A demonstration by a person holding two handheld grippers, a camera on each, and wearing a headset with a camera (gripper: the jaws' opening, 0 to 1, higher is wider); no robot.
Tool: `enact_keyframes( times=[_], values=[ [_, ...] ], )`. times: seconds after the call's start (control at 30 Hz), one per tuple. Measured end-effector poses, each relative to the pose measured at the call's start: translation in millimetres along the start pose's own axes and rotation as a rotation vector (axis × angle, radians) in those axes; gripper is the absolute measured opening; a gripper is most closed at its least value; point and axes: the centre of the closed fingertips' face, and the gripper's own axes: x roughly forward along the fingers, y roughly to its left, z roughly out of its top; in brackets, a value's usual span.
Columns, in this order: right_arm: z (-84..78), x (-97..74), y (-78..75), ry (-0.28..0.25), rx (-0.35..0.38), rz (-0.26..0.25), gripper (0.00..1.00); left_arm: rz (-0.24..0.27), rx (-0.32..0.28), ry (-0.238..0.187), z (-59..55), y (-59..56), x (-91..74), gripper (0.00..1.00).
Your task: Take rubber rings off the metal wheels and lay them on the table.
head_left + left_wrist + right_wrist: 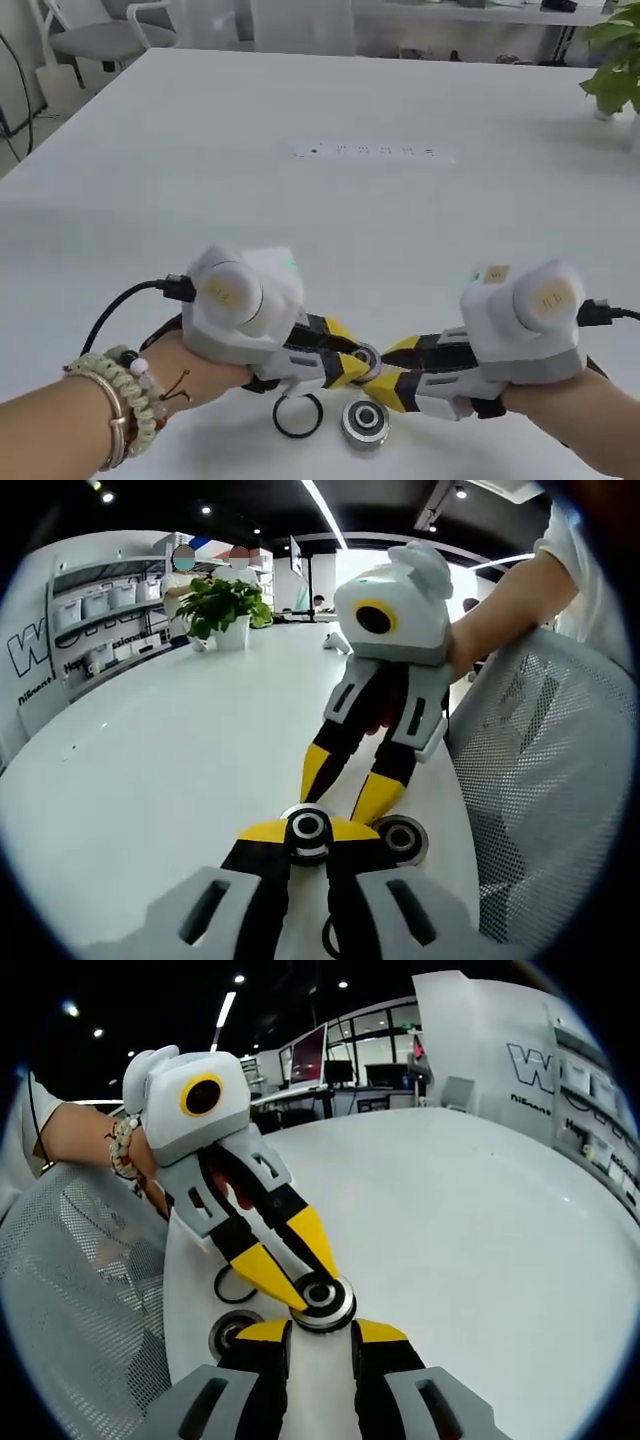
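Note:
A small metal wheel (368,358) with a black rubber ring on its rim hangs above the table between both grippers. My left gripper (308,832) is shut on it, one yellow tip on each side of the wheel (308,828). My right gripper (323,1328) meets it head-on, and its narrowly parted tips press on the rim of the wheel (325,1302) where the ring sits. A loose black rubber ring (298,415) lies flat on the table just below. A second metal wheel (365,422) lies beside it, with no ring visible on it.
The white table (300,220) stretches far ahead, with a power strip (375,152) set in its middle. A potted plant (615,70) stands at the far right. A grey mesh chair (540,780) is close behind the near table edge.

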Motion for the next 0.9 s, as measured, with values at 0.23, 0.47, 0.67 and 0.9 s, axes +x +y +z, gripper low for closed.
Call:
enact_keyframes(
  times=[0.23,0.47,0.67,0.9],
  values=[
    [1.3,1.4,-1.7,-0.016,0.015,-0.019,0.22,0.002,-0.008,-0.005,0.4,-0.1,-0.1,0.08],
    [8.1,4.2,-0.6,-0.035,-0.016,-0.032,0.24,0.005,-0.013,-0.014,1.2,-0.1,0.0,0.08],
    [7.2,3.4,-1.4,-0.017,-0.061,-0.028,0.23,0.01,-0.017,-0.016,1.4,-0.2,0.3,0.08],
    [3.1,0.5,-3.6,-0.002,-0.028,-0.006,0.21,0.012,-0.014,-0.017,1.8,-0.6,0.9,0.08]
  ],
)
